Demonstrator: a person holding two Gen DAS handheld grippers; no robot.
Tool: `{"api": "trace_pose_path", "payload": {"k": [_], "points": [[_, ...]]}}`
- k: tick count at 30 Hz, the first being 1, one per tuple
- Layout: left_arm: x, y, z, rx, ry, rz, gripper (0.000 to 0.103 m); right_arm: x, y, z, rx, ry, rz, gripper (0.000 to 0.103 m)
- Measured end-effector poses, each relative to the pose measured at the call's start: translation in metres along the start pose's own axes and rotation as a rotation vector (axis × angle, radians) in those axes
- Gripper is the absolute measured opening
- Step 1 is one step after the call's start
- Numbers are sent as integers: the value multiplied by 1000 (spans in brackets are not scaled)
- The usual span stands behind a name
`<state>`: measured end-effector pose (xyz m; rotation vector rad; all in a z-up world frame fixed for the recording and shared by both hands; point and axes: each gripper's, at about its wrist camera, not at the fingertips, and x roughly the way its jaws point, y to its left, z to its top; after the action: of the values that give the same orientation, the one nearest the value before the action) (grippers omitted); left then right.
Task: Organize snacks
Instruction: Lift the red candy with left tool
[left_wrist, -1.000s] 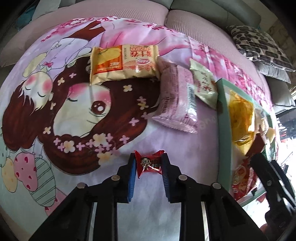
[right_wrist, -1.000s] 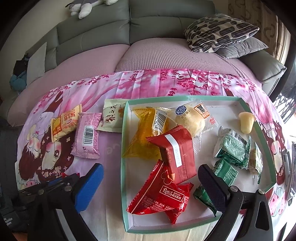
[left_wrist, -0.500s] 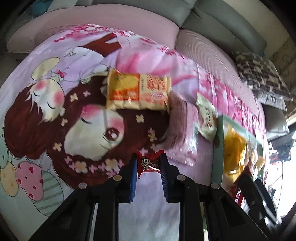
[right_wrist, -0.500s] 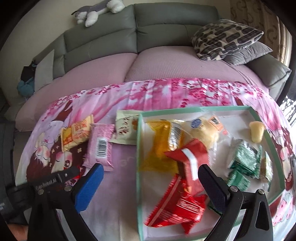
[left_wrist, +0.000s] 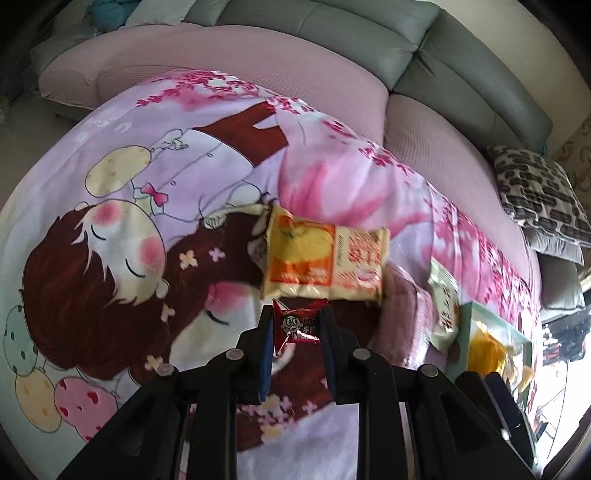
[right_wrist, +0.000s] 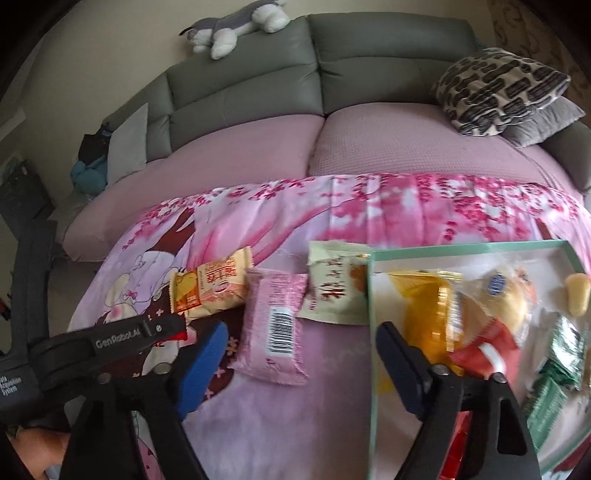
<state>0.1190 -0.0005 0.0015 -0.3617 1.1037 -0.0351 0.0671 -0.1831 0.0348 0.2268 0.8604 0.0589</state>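
Left gripper (left_wrist: 296, 328) clamped on red candy (left_wrist: 297, 325), orange packet (left_wrist: 325, 264) just ahead lying crosswise; right gripper (right_wrist: 299, 354) open.

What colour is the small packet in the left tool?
Red packet, with a cartoon face; clearest in the left wrist view.

White lettering "GenRobot.AI" runs along the black plastic left gripper (right_wrist: 110, 336) arm, seen from the right wrist cam; lower left on the same black body, small white text ends "...ata Acquisition System", 1st word cut off; a black barcode sits on the pink rectangular foil snack packet (right_wrist: 275, 328), digits too small to read; Chinese chars on other packs, blurred, not legible.
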Motion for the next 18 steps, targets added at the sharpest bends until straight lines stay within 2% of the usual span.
{"api": "trace_pose_path", "payload": {"k": [6,15,18], "points": [[4,6,10,-26,-6,4,24,28,9,0,-9,63,18,64],[16,16,14,-74,15,-4,24,62,19,-7,-38,143,16,63],[15,18,15,-81,14,-5,24,68,20,-8,-44,153,9,59]]}}
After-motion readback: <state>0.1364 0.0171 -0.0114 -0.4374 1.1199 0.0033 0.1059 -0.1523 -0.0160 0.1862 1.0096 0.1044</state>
